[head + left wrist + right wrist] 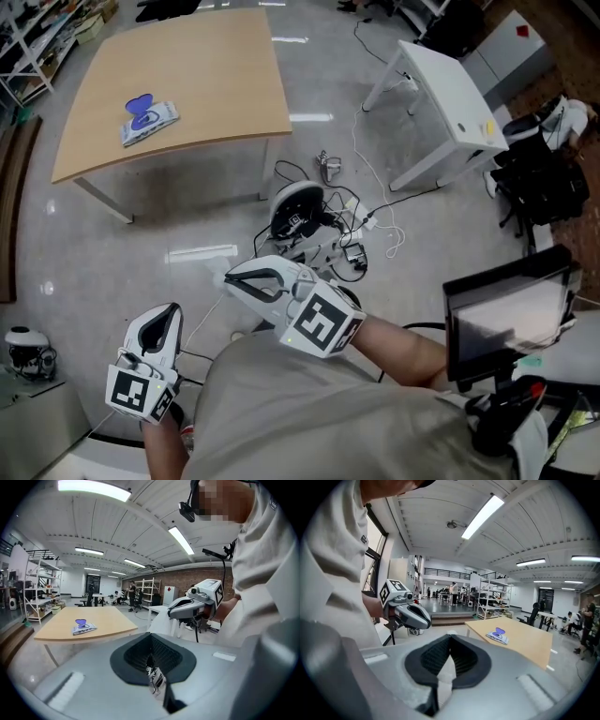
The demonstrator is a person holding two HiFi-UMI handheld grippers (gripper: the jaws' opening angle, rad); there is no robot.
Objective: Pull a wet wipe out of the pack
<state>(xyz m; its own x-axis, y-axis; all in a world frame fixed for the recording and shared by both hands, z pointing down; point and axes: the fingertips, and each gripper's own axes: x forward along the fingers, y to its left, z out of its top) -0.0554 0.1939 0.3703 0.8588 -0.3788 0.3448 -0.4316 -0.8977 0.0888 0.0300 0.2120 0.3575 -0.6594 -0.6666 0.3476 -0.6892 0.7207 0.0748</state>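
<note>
The wet wipe pack (pixel 148 119) lies flat on the wooden table (pixel 216 84), white with a blue-purple lid flipped up. It also shows small and far off in the left gripper view as the pack (pixel 83 626) and in the right gripper view as the pack (pixel 498 636). Both grippers are held close to the person's body, well short of the table. My left gripper (pixel 172 309) is shut with nothing in it. My right gripper (pixel 230 277) points left across the body, jaws together and empty. Each gripper sees the other: the right gripper (pixel 170 613), the left gripper (pixel 426 622).
Grey floor separates me from the table. A white round device with tangled cables (pixel 309 220) lies on the floor ahead. A white table (pixel 450 94) stands at the upper right, a black bag (pixel 539 183) beside it. A screen (pixel 506 309) stands at my right.
</note>
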